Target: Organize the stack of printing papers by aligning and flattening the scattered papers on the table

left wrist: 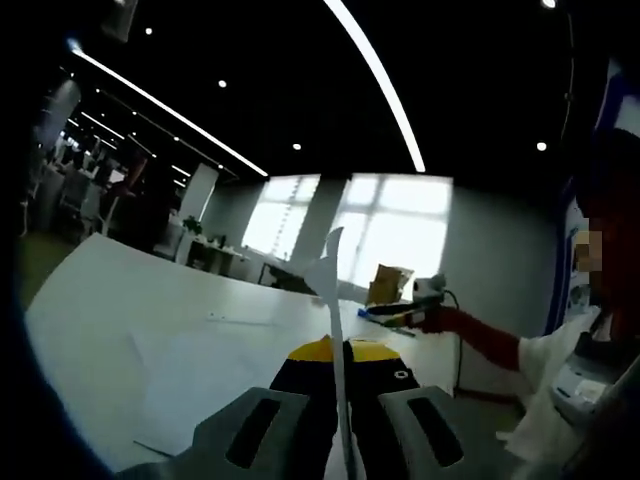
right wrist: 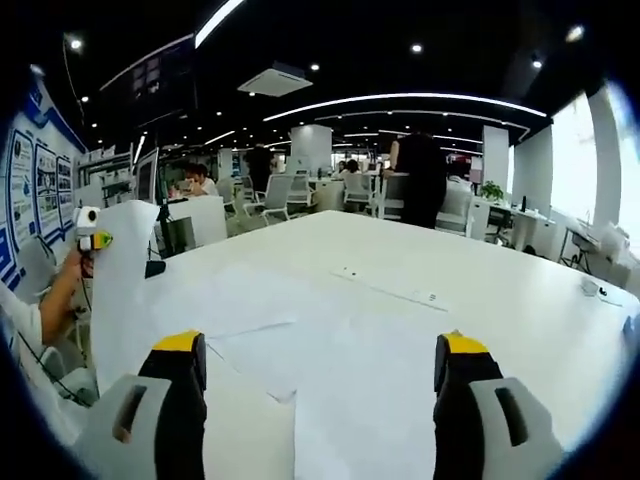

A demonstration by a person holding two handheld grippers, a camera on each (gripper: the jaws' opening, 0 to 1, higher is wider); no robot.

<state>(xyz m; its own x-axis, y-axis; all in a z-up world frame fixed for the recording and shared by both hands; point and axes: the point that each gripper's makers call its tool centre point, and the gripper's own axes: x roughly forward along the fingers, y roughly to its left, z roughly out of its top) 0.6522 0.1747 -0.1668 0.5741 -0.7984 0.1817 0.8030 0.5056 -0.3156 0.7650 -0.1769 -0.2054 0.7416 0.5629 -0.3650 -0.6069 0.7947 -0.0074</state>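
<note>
In the left gripper view my left gripper (left wrist: 338, 352) is shut on a white sheet (left wrist: 334, 290), which stands edge-on between its yellow-tipped jaws. That same lifted sheet (right wrist: 122, 285) hangs at the left of the right gripper view, below the left gripper (right wrist: 90, 238) in a person's hand. My right gripper (right wrist: 320, 350) is open wide above several loose sheets (right wrist: 330, 385) lying flat and askew on the white table (right wrist: 480, 280). From the left gripper view, the right gripper (left wrist: 400, 313) shows at the far right over the table, and flat sheets (left wrist: 200, 370) lie ahead of the jaws.
A person's arm in a red sleeve (left wrist: 480, 335) reaches in from the right. A brown paper bag (left wrist: 388, 283) stands at the table's far edge. Small items (right wrist: 345, 271) lie mid-table. Office chairs and people (right wrist: 415, 180) are beyond the table.
</note>
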